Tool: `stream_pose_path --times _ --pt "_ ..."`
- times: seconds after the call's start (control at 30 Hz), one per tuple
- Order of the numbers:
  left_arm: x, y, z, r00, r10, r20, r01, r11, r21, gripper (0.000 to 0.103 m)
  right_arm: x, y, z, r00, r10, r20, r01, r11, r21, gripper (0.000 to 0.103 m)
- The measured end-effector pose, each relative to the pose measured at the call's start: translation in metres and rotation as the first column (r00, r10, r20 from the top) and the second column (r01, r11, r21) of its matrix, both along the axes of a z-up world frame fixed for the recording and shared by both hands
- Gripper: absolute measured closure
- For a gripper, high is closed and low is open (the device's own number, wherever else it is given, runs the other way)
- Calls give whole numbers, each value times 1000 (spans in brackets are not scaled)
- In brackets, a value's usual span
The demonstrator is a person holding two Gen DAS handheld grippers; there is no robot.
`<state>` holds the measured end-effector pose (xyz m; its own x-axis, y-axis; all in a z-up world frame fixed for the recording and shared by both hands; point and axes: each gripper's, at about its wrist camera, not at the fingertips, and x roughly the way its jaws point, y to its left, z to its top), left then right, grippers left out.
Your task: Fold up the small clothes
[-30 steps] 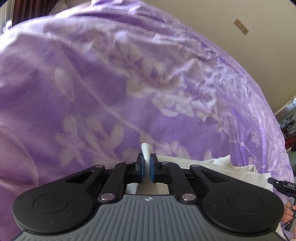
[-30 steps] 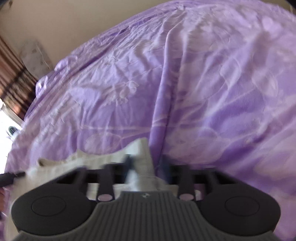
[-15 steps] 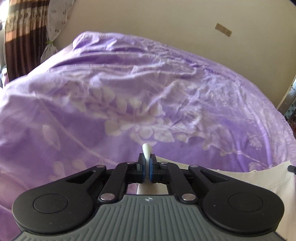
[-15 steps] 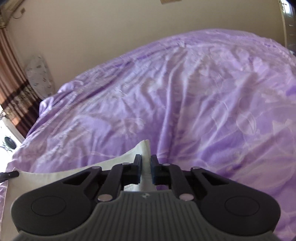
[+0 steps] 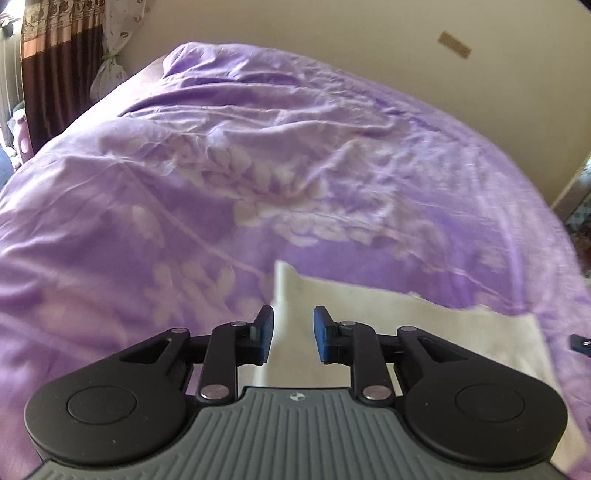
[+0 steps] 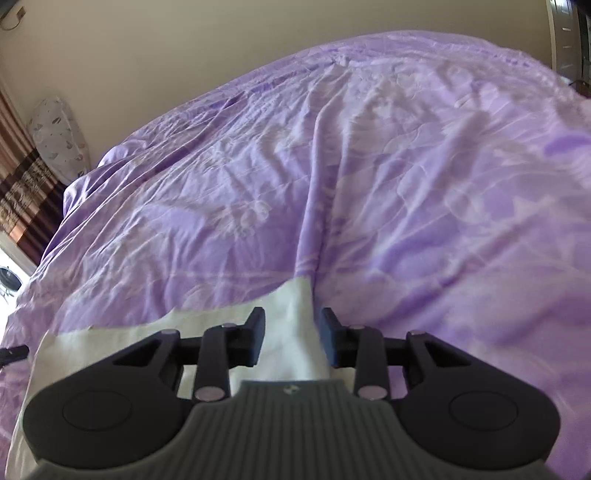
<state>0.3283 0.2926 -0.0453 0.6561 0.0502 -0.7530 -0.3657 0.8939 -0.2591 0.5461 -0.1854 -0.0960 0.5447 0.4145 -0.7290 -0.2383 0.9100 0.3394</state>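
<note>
- Surface: bed under a purple floral bedspread (image 5: 258,155), crumpled; beige wall (image 5: 332,33) behind, brown curtain (image 5: 55,74) at one side.
- Left gripper (image 5: 293,339): jaws opening, blue pads (image 5: 265,334) clear of the cloth; nothing pinched.
- Right gripper (image 6: 290,338): jaws opening, released, cloth corner seen in the gap but not pressed.
- White garment (image 5: 424,332) lies flat on the bedspread, spanning between both grippers; its right corner (image 6: 295,295) sits just ahead of the right jaws.

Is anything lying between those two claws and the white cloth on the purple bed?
Nothing visible. The cream white cloth garment lies flat on the purple floral bedspread, directly beneath the left claw and right claw. Both claws' jaws are opening, gripping nothing.
</note>
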Motion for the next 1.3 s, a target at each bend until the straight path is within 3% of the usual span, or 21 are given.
stream_pose_path --times 0.17,0.27,0.37,0.43,0.5,0.57,0.67,0.7,0.8,0.9,1.13,1.17,1.2,1.27,1.3 --pt "-59 -42 31 999 -31 21 29 998 58 79 -74 -5 37 996 61 59 -60 998 -15 73" --pt "-93 -61 32 999 -25 46 24 999 25 82 -119 -11 45 995 82 63 -84 996 18 75" --pt "-119 -78 20 998 -5 60 3 1000 22 86 -160 -18 40 994 80 77 -82 996 24 75" --pt "-131 -84 5 998 26 60 -27 1000 10 95 -181 -24 29 996 59 65 -61 998 30 75" --pt "-139 -85 -12 998 44 51 -41 998 -50 100 -197 -33 15 998 13 54 -15 999 35 75" --pt "-146 -87 -25 996 75 39 -73 997 -33 100 -208 -45 -3 999 -49 22 49 998 33 77" --pt "-157 -88 -42 994 110 18 -110 994 6 102 -223 -69 -28 989 -148 -24 150 987 63 101" --pt "-160 -85 -50 992 129 -1 -129 992 9 102 -226 -77 -34 984 -172 -38 175 981 83 103" --pt "-165 -78 -71 986 166 -29 -165 986 4 100 -228 -95 -48 971 -223 -86 234 962 144 103" --pt "-166 -76 -80 984 176 -39 -176 984 8 97 -231 -92 -53 972 -224 -74 231 967 110 103" --pt "-168 -90 -64 991 136 -4 -135 988 82 97 -227 -88 -51 974 -218 -61 223 972 81 103" --pt "-171 -95 -58 992 127 11 -128 986 107 97 -228 -87 -47 979 -198 -46 202 975 90 102" --pt "-171 -100 -50 993 114 31 -118 984 137 92 -230 -85 -43 984 -174 -30 176 979 101 85" --pt "-169 -110 -34 994 80 73 -92 981 172 91 -233 -82 -33 993 -117 0 116 985 127 62" --pt "-165 -114 -26 995 50 90 -66 982 176 90 -234 -80 -27 995 -95 19 92 987 133 57"
